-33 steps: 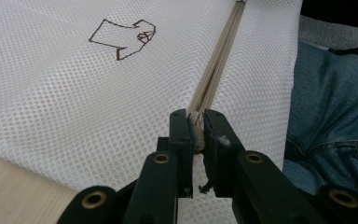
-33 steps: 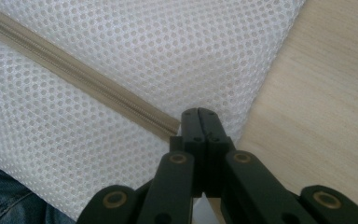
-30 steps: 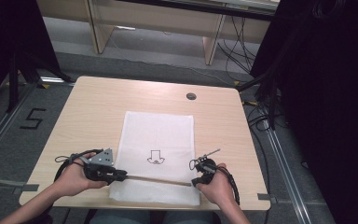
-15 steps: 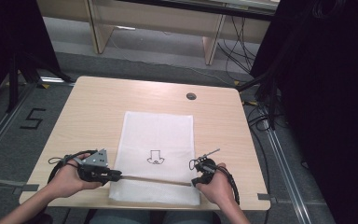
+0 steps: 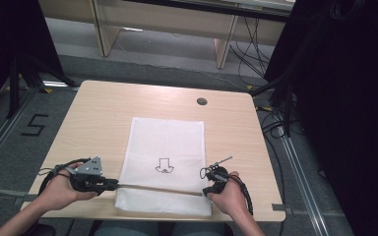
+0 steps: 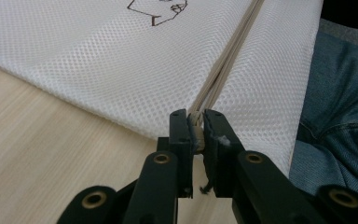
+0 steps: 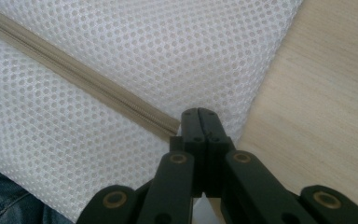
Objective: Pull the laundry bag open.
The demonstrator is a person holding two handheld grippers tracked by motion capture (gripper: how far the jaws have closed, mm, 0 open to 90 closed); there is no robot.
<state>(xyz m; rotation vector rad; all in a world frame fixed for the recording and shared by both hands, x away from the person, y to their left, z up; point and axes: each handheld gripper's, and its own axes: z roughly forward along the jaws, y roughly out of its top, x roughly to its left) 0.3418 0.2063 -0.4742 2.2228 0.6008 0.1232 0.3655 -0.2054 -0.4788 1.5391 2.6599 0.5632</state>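
The white mesh bag (image 5: 165,164) lies flat on the table (image 5: 103,113), long axis running away from the person, zipper (image 5: 157,188) crossing its near end from left to right. The left gripper (image 6: 195,125) has its jaws nearly closed, pinching the zipper pull; the right gripper (image 7: 199,122), jaws fully closed, clamps the bag's edge at the zipper's other end. The pull sits at the bag's left edge, so the zipper run appears complete, with release remaining.

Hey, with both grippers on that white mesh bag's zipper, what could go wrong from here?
1. The left gripper pinches just the zipper's left end with its jaw tips; a harder pull might slip it free.
2. The right gripper is shut on the mesh bag at the zipper's other end; if that hold gives, the bag could slide across the table.
3. The bag's near edge overhangs the table, so it might get dragged off.
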